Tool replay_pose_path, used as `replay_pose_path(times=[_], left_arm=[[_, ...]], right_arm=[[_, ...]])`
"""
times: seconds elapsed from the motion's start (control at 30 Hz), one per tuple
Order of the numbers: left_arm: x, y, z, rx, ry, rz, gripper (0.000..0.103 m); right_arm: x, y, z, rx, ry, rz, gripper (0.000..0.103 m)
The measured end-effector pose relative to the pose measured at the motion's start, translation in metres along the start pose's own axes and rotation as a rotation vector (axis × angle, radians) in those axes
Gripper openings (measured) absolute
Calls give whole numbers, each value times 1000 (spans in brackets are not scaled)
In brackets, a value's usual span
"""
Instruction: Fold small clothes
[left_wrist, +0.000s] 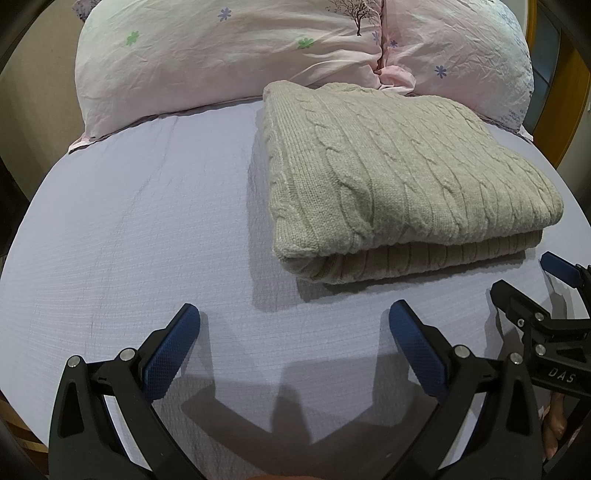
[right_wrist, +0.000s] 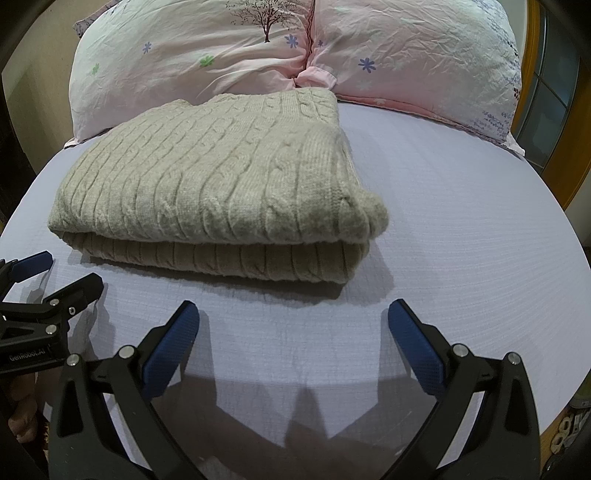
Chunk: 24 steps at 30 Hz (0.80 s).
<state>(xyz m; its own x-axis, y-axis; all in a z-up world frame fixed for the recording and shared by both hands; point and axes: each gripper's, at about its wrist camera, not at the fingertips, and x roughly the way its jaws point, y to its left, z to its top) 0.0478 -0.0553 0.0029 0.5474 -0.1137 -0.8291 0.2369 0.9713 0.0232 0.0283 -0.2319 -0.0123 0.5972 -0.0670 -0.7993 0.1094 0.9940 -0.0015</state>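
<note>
A beige cable-knit sweater (left_wrist: 388, 177) lies folded in a neat thick rectangle on the lilac bed sheet (left_wrist: 129, 221); it also shows in the right wrist view (right_wrist: 214, 188). My left gripper (left_wrist: 293, 321) is open and empty, hovering over the sheet just in front of the sweater's near left corner. My right gripper (right_wrist: 293, 321) is open and empty, in front of the sweater's near right corner. Each gripper shows at the edge of the other's view: the right one (left_wrist: 532, 284) and the left one (right_wrist: 62, 273), both with jaws apart.
Two pink floral pillows (left_wrist: 229, 55) (right_wrist: 417, 55) lie against the far side of the bed, touching the sweater's back edge. A wooden frame and window (right_wrist: 554, 92) stand at the right. The sheet (right_wrist: 461, 221) extends on both sides of the sweater.
</note>
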Motion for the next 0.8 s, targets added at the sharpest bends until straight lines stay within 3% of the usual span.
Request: replay_pose_path(times=[0.8], left_arm=[[-1,1,0,-3,-12,3,102]], right_arm=[[0,0,0,0,0,0,101]])
